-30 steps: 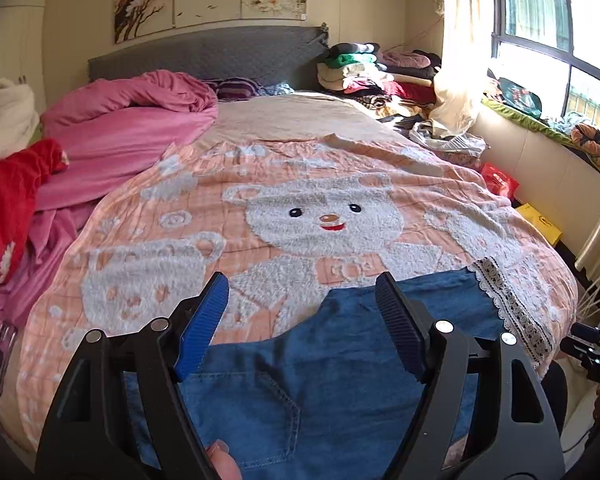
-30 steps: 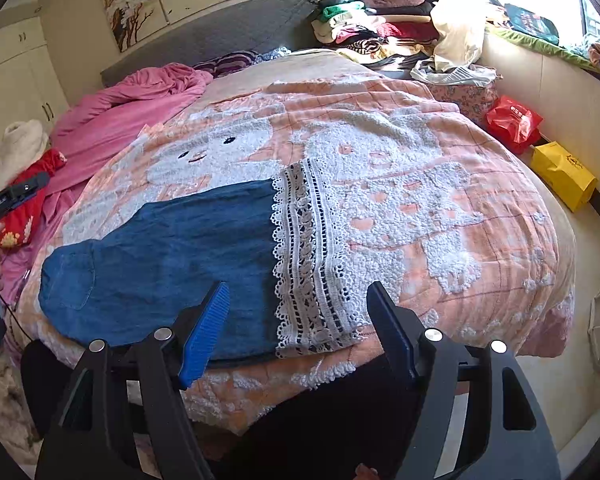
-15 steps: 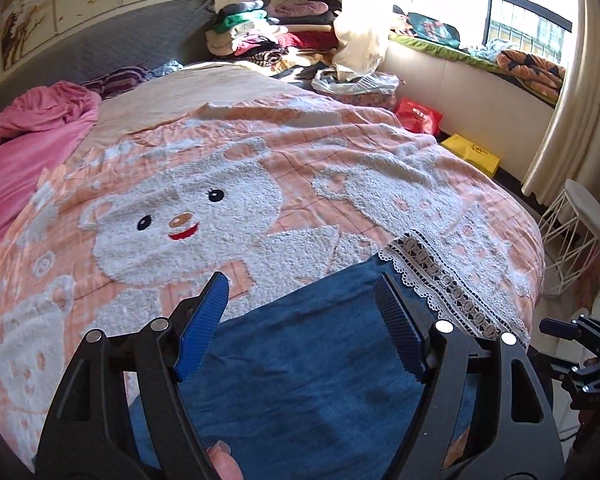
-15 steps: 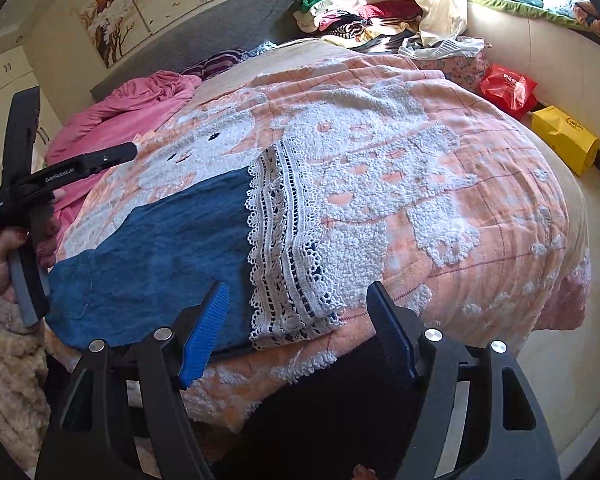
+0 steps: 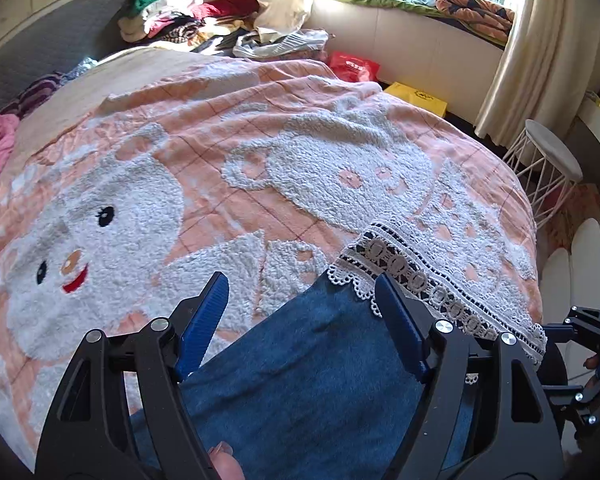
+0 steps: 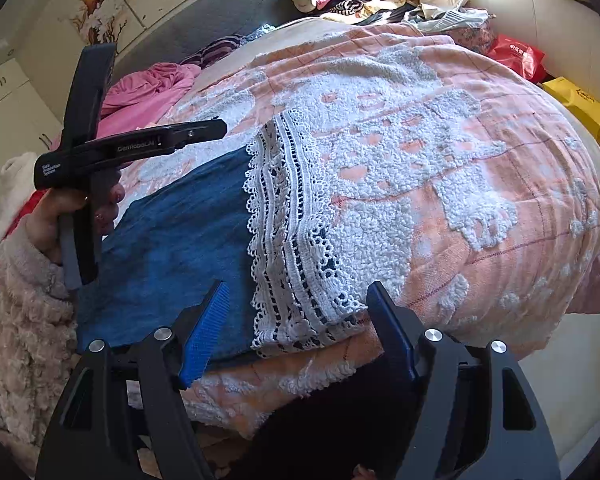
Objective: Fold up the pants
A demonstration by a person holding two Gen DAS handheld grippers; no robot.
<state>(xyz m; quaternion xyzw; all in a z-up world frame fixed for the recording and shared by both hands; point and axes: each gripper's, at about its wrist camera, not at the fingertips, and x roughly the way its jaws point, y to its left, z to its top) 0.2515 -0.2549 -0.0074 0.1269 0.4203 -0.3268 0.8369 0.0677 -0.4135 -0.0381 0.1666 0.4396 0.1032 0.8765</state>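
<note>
Left tool (image 5: 302,320) is swinging across from the waist end of the pants (image 5: 312,376) toward the lace hem (image 5: 416,280): a second back its camera was framing the back pocket and the bed head, now it is framing the hem and the window side. It is also dropping and pitching down. Its jaws are standing spread, nothing between the pads, denim showing through the gap.

Right tool (image 6: 296,308) is sinking slightly over the near hem corner (image 6: 300,320), jaws likewise spread and empty, hovering and not yet pinching.

Pants are lying flat on the bear blanket (image 5: 300,184) at the near edge of the bed, already doubled leg on leg by the look of it, lace hem to the right, waist to the left.

Judgement: both tools are converging on the hem end, so the next fold is probably hem toward waist. Left is lining up on the far hem corner, right on the near one. No grip made yet; fold step not started.
</note>
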